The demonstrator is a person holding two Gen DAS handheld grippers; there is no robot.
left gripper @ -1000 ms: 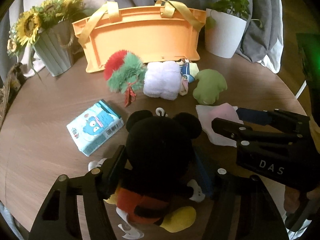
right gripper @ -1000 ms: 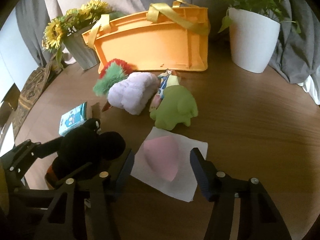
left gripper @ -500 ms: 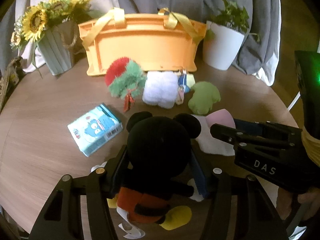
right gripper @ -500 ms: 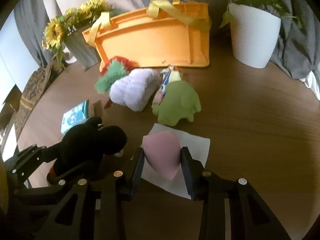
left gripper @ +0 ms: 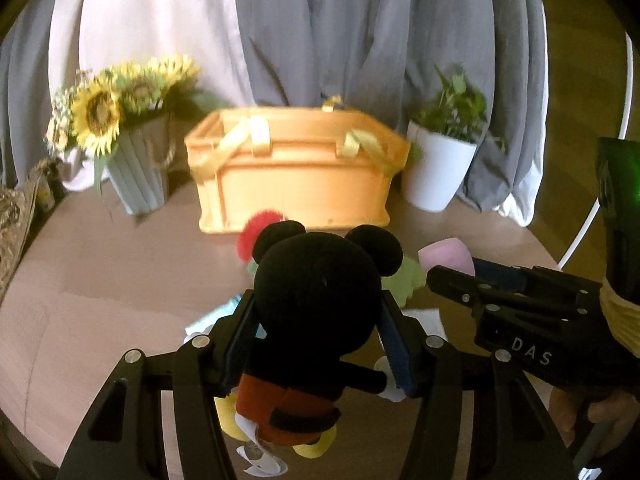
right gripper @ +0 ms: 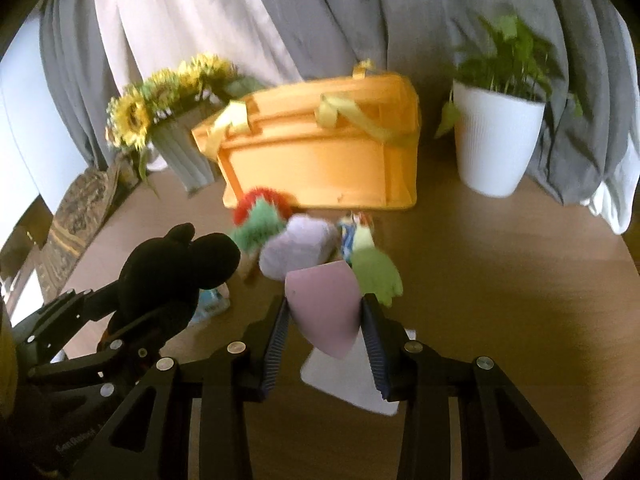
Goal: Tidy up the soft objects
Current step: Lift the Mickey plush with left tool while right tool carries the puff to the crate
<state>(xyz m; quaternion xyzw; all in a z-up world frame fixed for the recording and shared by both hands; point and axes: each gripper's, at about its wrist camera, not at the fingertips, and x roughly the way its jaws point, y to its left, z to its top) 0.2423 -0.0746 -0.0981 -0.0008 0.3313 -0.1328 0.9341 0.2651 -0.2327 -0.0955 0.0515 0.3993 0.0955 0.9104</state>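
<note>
My left gripper (left gripper: pixel 318 344) is shut on a black mouse plush (left gripper: pixel 316 296) with red shorts, lifted above the round wooden table. It also shows in the right wrist view (right gripper: pixel 176 264). My right gripper (right gripper: pixel 324 320) is shut on a pink soft pad (right gripper: pixel 324 304), raised off the white cloth (right gripper: pixel 352 372). An orange basket (right gripper: pixel 320 160) with yellow handles stands at the back. In front of it lie a red-green fluffy toy (right gripper: pixel 260 216), a lavender plush (right gripper: pixel 300 248) and a green plush (right gripper: pixel 376 272).
A sunflower vase (left gripper: pixel 136 172) stands back left and a white potted plant (right gripper: pixel 496 144) back right. A blue-white box (right gripper: pixel 210 304) lies on the table (right gripper: pixel 500 280) under the mouse plush. Grey curtains hang behind.
My right gripper closed on the pink pad and lifted it. Both grippers rose and tilted up toward the basket, with the mouse plush carried along.
</note>
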